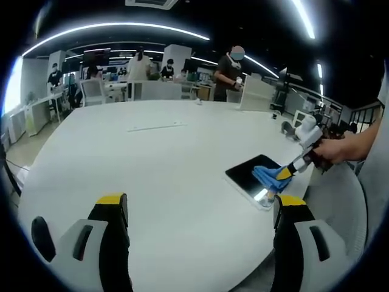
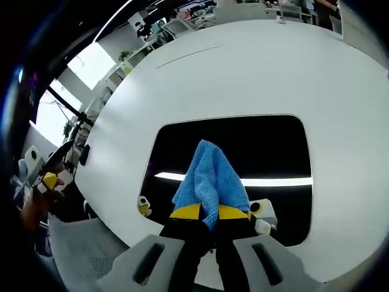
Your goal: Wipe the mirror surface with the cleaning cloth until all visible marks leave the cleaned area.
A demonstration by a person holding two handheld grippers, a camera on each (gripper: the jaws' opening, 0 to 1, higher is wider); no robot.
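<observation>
While the right gripper (image 2: 209, 213) has its yellow-tipped black jaws closed on the blue waffle-weave cleaning cloth (image 2: 209, 179), the cloth's free end lies spread on the dark rectangular mirror (image 2: 273, 143) with rounded corners. That mirror lies flat on the large round white table (image 2: 243, 67), near its edge, and reflects a bright strip of ceiling light. Seen from the left gripper view, the same right gripper (image 1: 287, 172), held in a person's hand (image 1: 331, 150), presses the cloth (image 1: 267, 176) onto the mirror (image 1: 250, 172). Over the bare tabletop (image 1: 158, 176), well apart from the mirror, the left gripper (image 1: 202, 210) hovers with its jaws spread wide and nothing between them. Several people stand among desks beyond the table.
</observation>
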